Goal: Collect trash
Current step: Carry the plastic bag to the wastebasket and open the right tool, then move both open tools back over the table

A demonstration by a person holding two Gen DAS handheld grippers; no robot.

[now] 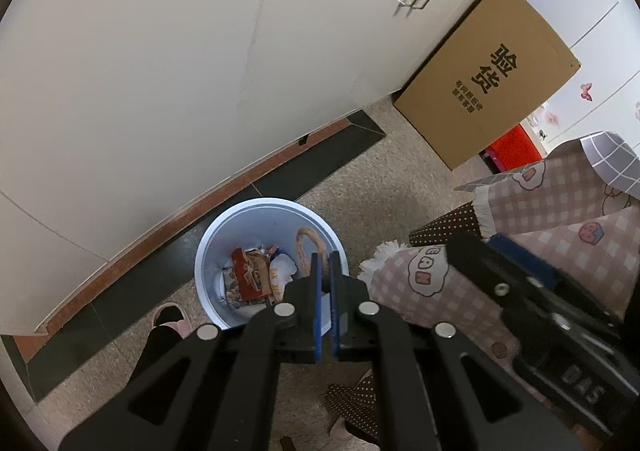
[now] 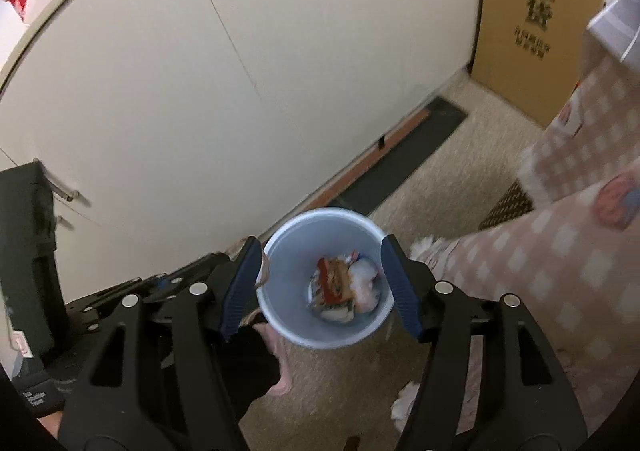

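The left gripper pinches a rope handle above the bin. The right gripper, below it, gapes empty. A slipping rope would probably miss.

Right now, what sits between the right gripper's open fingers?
In the right wrist view, the right gripper frames the blue bin, trash at its bottom. Nothing is held.

cardboard box leans against white cabinets; pink checked cloth nearby.
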